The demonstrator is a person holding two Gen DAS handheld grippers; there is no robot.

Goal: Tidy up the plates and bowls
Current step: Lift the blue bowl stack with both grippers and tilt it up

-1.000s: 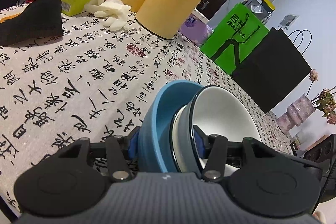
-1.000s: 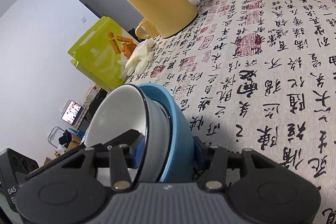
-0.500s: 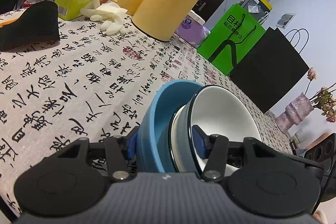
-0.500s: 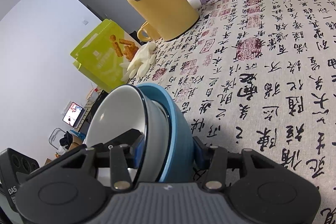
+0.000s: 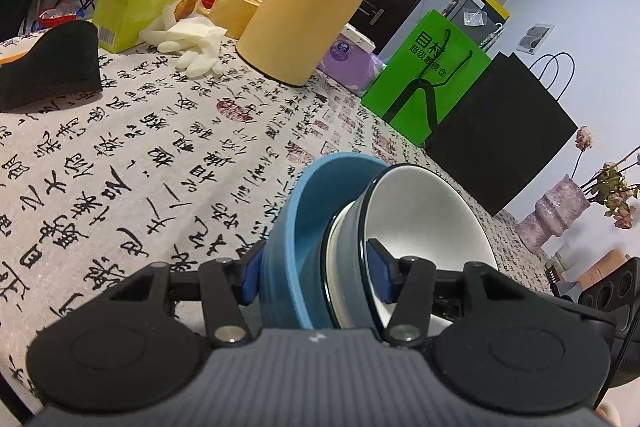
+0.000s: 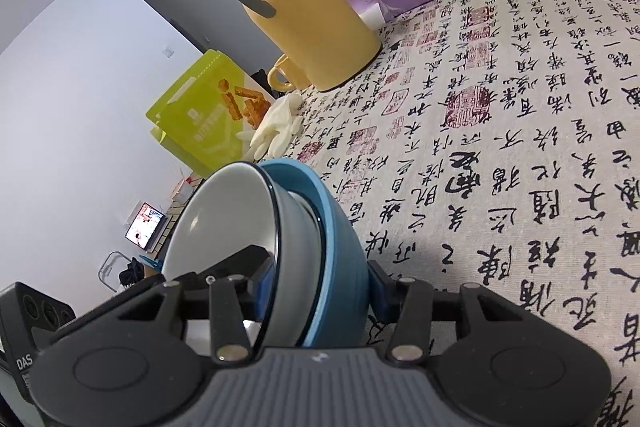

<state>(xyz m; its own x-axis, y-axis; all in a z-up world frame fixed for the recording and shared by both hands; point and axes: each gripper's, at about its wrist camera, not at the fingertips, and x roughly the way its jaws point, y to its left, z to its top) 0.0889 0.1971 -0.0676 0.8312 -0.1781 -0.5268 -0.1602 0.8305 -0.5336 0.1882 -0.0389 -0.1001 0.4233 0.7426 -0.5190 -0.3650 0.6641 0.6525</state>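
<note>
Both the left claw point(image 5: 316, 277) and right claw point(image 6: 318, 287) are closed partway on opposite rims of a nested blue bowl point(image 5: 296, 227) and white bowl point(image 5: 424, 223), tilted on edge above the worktop point(image 5: 140, 155); they look stiff, smooth, breakable, best pinched at the rims.

Soft, even indoor light, cool grey-blue cast on the walls, faint shadow on the desk point(image 6: 500, 155) beside the stacked bowls point(image 6: 320, 251), strong fisheye bending, dark vignetted corners, sharp foreground.
</note>
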